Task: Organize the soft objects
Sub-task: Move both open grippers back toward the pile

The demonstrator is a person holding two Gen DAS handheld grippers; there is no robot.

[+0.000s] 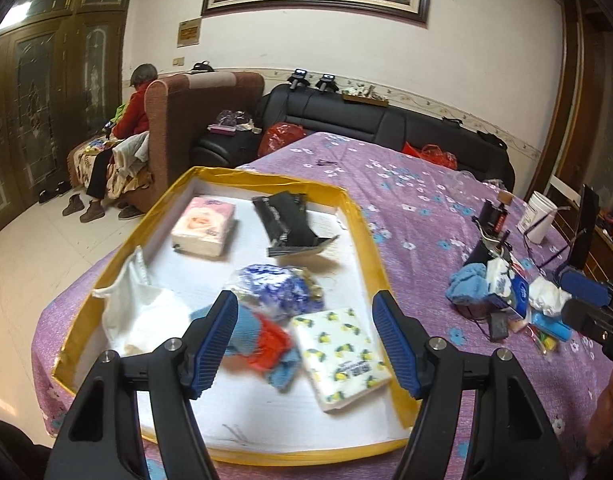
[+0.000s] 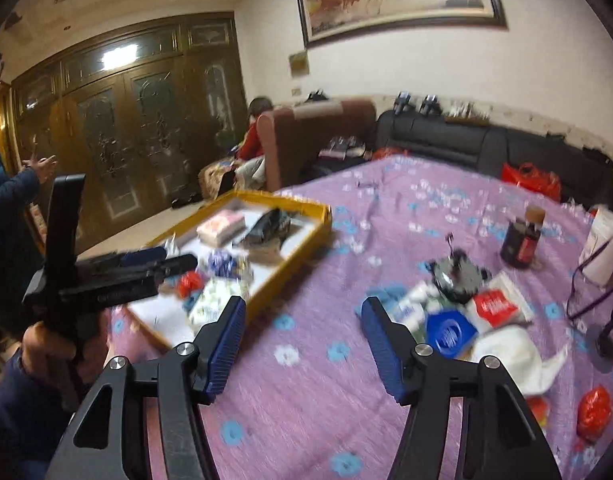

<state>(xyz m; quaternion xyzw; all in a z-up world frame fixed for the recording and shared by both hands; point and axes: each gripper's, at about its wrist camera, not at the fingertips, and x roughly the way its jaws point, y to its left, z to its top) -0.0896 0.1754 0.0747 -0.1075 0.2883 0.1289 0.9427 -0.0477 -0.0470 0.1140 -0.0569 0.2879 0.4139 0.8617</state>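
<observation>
A yellow-rimmed white tray lies on the purple flowered tablecloth. In it are a pink tissue pack, a black pouch, a white cloth bag, a blue-white bundle, a blue and red cloth and a lemon-print tissue pack. My left gripper is open and empty just above the cloth and lemon pack. My right gripper is open and empty over bare tablecloth, left of a pile of tissue packs and cloths.
A dark bottle and a white cup stand at the table's right. A red bag lies near the right edge. A black sofa and a brown armchair with a seated person stand behind the table.
</observation>
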